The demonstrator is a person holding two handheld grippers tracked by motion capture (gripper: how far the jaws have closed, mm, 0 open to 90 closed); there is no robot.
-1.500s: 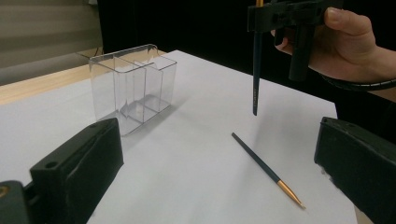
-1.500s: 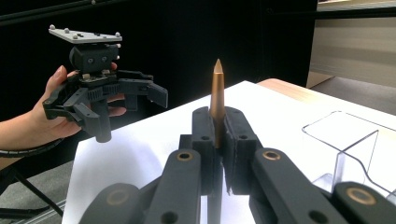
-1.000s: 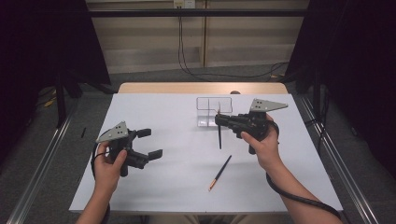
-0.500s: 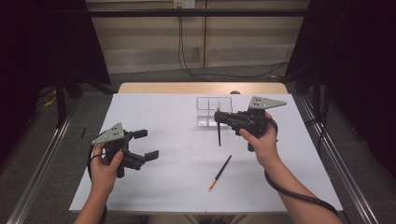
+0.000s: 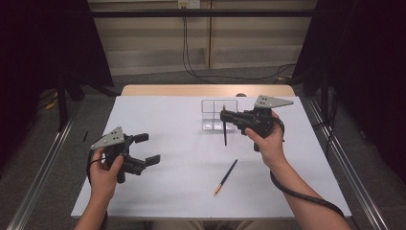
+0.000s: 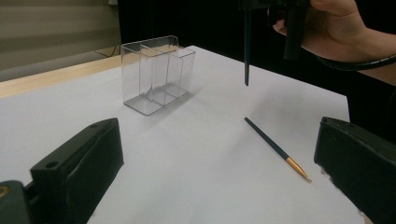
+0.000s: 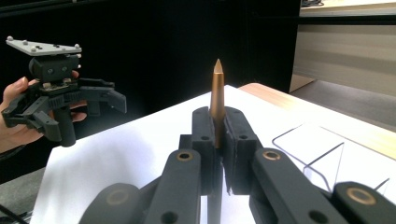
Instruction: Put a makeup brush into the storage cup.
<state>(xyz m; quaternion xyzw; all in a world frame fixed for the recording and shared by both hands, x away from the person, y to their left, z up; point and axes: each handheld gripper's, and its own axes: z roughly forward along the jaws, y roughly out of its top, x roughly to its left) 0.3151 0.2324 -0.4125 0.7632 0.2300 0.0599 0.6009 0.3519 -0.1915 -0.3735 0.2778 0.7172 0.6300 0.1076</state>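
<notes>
Little has shifted since a second ago: my right gripper (image 5: 225,116) has drifted only slightly nearer the clear organizer, and my left gripper (image 5: 145,148) has sunk a touch toward my side of the tabletop (image 5: 167,120).

My right gripper is clamped tight on a dark pencil (image 5: 225,132), which hangs upright from the jaws. In the right gripper view its gold, pointed end (image 7: 217,100) sticks up between the two closed pads (image 7: 203,140). In the left gripper view the dark shaft (image 6: 247,46) points straight down and ends in the air above the white surface, not touching it. From above, the pencil sits just beside the near right corner of the clear organizer (image 5: 219,115), in front of it rather than over a compartment.

My left gripper stands wide open and has hold of nothing; its two black jaws rise at either side of the left gripper view with bare tabletop between them. I hold it near the left edge of the tabletop, well apart from the organizer.

A second pencil (image 5: 225,178) lies flat on the tabletop between my two hands, its gold tip toward me. The organizer (image 6: 156,72) stands upright near the far edge, with its dividers visible through the clear walls.
</notes>
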